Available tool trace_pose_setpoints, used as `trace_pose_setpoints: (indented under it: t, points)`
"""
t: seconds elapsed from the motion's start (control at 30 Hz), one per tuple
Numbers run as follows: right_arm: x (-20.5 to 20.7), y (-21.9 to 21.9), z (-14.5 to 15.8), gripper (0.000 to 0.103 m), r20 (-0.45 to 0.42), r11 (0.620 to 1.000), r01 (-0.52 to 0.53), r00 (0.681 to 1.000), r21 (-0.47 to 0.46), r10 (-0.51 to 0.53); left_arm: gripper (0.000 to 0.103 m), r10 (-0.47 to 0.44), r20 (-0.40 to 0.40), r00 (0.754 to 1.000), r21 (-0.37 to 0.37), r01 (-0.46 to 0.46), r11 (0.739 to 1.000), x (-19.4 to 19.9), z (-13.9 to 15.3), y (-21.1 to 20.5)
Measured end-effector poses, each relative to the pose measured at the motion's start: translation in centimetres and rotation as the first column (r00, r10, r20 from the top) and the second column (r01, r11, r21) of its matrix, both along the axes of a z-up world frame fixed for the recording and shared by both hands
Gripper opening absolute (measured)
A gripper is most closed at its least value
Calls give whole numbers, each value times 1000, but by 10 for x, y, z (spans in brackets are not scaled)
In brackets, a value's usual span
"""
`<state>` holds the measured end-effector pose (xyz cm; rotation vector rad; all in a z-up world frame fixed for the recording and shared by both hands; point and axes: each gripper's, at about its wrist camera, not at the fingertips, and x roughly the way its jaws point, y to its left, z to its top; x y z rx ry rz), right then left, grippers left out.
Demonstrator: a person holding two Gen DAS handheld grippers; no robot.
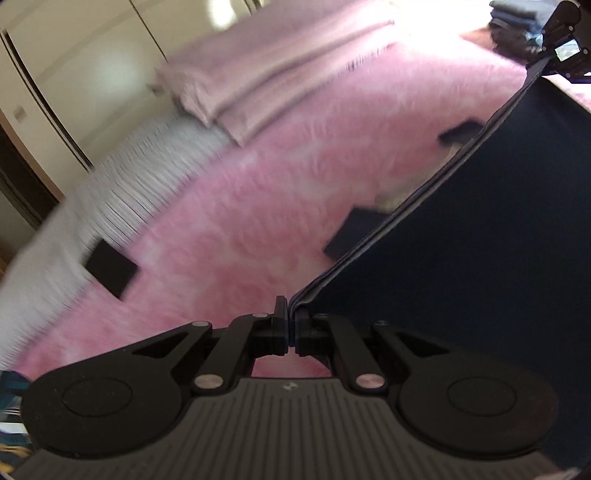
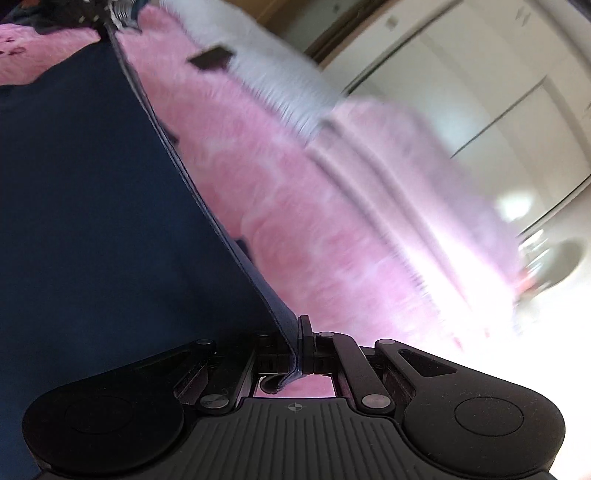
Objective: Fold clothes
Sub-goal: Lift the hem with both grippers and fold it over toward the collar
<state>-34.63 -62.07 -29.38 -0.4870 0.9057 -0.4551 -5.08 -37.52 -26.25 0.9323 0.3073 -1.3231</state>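
Note:
A dark navy garment (image 1: 480,221) hangs stretched taut between my two grippers above a fluffy pink blanket (image 1: 258,221). My left gripper (image 1: 291,325) is shut on one end of its folded top edge. My right gripper (image 2: 297,343) is shut on the other end; the garment (image 2: 92,203) fills the left of that view. The right gripper also shows in the left wrist view (image 1: 565,48) at the top right, and the left gripper in the right wrist view (image 2: 107,18) at the top left. Both views are motion-blurred.
A folded pale pink blanket (image 1: 258,74) lies at the bed's far side, with a white fluffy cover (image 1: 110,192) beside it. A stack of folded dark clothes (image 1: 517,22) sits at the far right. Small dark pieces (image 1: 110,269) lie on the bed. Cream wardrobe doors (image 2: 480,74) stand behind.

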Motion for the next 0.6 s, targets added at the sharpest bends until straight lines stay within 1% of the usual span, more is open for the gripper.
trace_pose_setpoints:
  t: [0.1, 0.2, 0.33, 0.43, 0.5, 0.57, 0.6]
  points:
    - [7, -33, -19, 0, -13, 995, 27, 1000, 96, -26, 3, 11, -37, 999, 34, -10, 999, 19, -28, -27]
    - [15, -60, -29, 0, 2, 984, 58, 998, 170, -59, 3, 17, -65, 998, 50, -13, 999, 29, -40, -42]
    - [19, -78, -32, 0, 17, 973, 72, 997, 218, -77, 3, 21, -101, 995, 41, -17, 999, 37, -45, -50]
    - [24, -83, -27, 0, 43, 964, 84, 994, 254, -97, 3, 27, -118, 993, 26, -24, 999, 41, -41, -53]
    - [25, -87, -30, 0, 45, 958, 92, 993, 272, -108, 4, 32, -134, 990, 39, -27, 999, 44, -45, -58]
    - [32, -96, -35, 0, 50, 948, 105, 991, 299, -125, 4, 30, -134, 991, 45, -24, 999, 44, -48, -61]
    - [31, -97, -34, 0, 67, 947, 108, 989, 304, -134, 4, 25, -120, 993, 34, -21, 999, 43, -47, -61]
